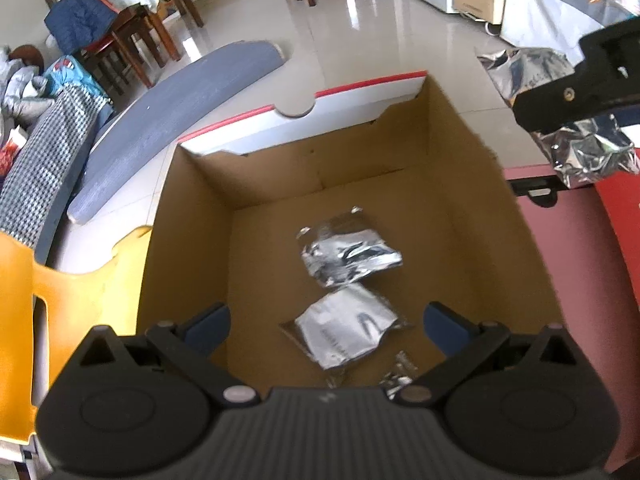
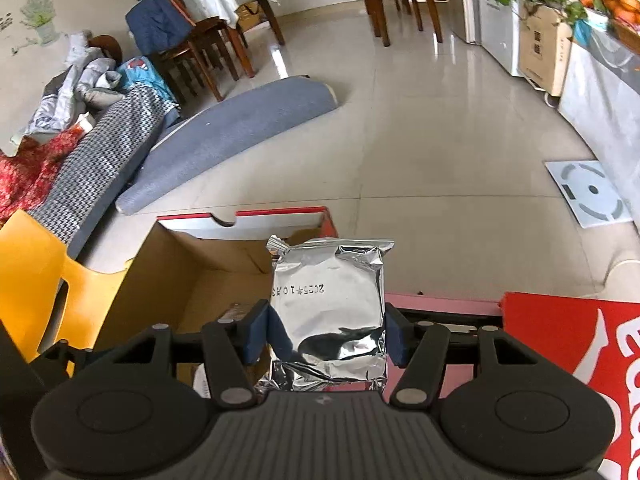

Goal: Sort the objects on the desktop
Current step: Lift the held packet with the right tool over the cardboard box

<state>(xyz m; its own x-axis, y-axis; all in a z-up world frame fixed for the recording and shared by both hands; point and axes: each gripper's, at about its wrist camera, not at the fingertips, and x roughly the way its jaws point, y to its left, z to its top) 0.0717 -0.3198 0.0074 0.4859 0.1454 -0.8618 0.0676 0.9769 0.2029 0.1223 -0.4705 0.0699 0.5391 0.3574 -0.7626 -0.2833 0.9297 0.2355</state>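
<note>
An open cardboard box (image 1: 460, 184) fills the left wrist view, and two silver foil packets (image 1: 352, 256) lie on its floor, with a smaller crumpled foil piece (image 1: 400, 372) nearer me. My left gripper (image 1: 326, 326) hangs open above the box, nothing between its blue pads. My right gripper (image 2: 326, 334) is shut on another silver foil packet (image 2: 328, 304), held upright beside the box's right wall (image 2: 224, 280). The left wrist view also catches that right gripper (image 1: 576, 120) at the upper right, with its foil packet (image 1: 592, 152) hanging over the box's right edge.
The box stands on a dark red table (image 1: 560, 240) with a red printed sheet (image 2: 568, 344) at the right. A yellow chair (image 1: 60, 292) is at the left. Beyond lie a tiled floor (image 2: 440, 140), a grey-blue mat (image 2: 240, 128), a checked sofa, wooden chairs and a floor scale (image 2: 592, 192).
</note>
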